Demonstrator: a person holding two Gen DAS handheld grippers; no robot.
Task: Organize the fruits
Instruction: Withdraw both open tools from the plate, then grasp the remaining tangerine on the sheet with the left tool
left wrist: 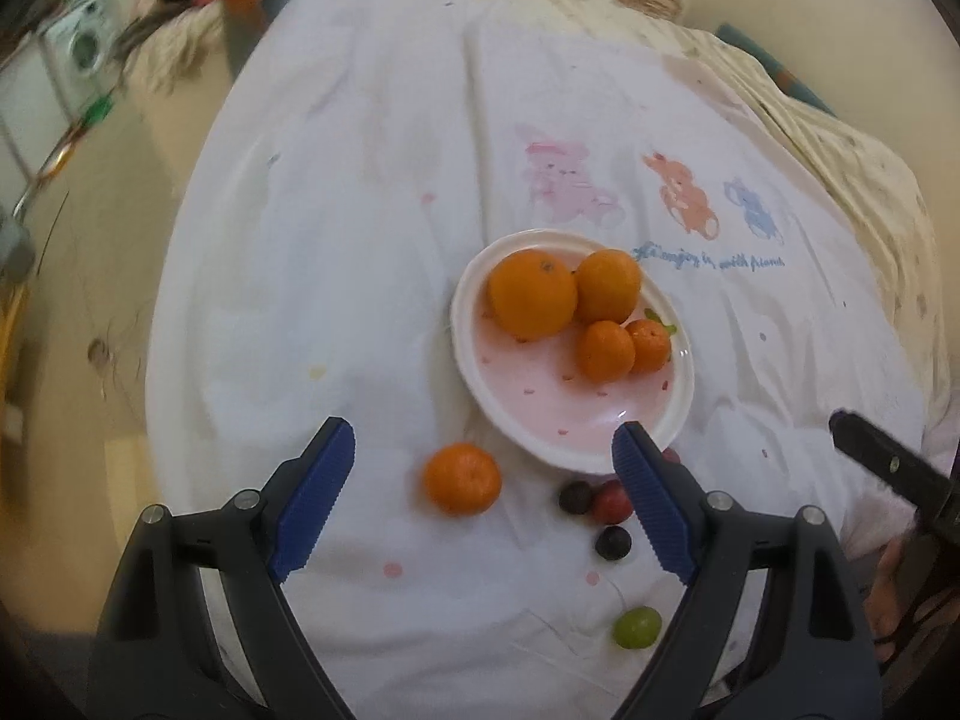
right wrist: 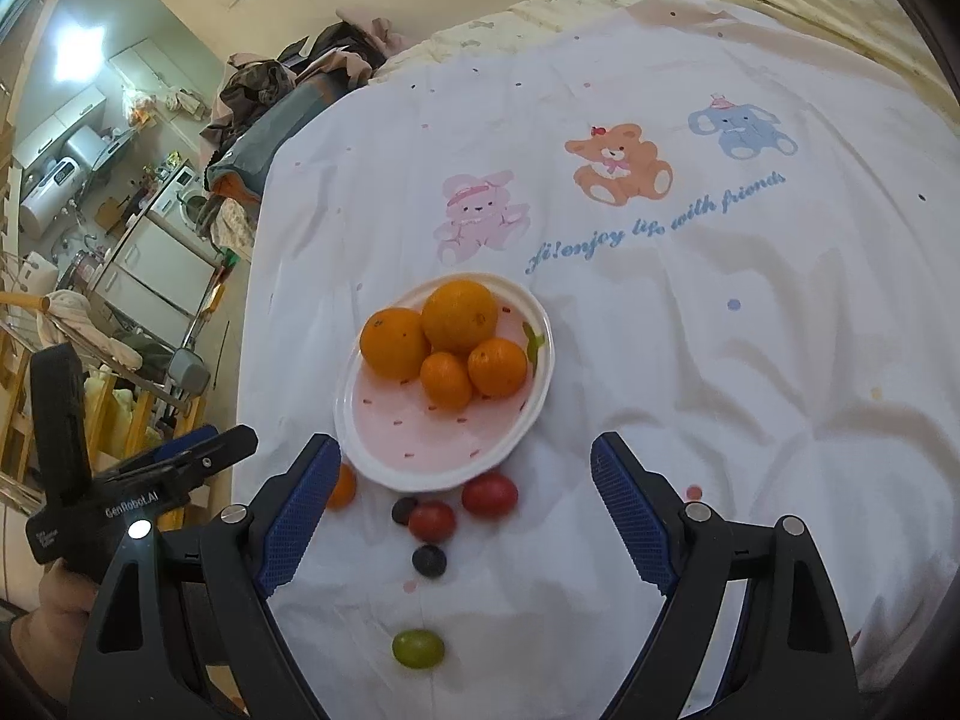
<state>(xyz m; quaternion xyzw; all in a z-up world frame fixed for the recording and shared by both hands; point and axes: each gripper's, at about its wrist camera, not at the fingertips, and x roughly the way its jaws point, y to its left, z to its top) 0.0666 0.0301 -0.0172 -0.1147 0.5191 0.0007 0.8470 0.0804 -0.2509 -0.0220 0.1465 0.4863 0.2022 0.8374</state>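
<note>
Orange citrus, four pieces, fills the plate (left wrist: 678, 414); one tangerine (left wrist: 462, 478) and grapes (right wrist: 418, 648) remain beside both spread, empty grippers (left wrist: 483, 501) (right wrist: 459, 516).

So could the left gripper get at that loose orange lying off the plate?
Probably yes: the left gripper is open, and the loose orange lies on the cloth between its fingers, apart from the plate, nothing covering it.

White sheet (right wrist: 690, 360) printed with pink, orange, blue animals; pink speckled plate (right wrist: 420, 432), white rim; 5 orange fruits; green grape (right wrist: 418, 648); blue fingers (right wrist: 630, 516).
</note>
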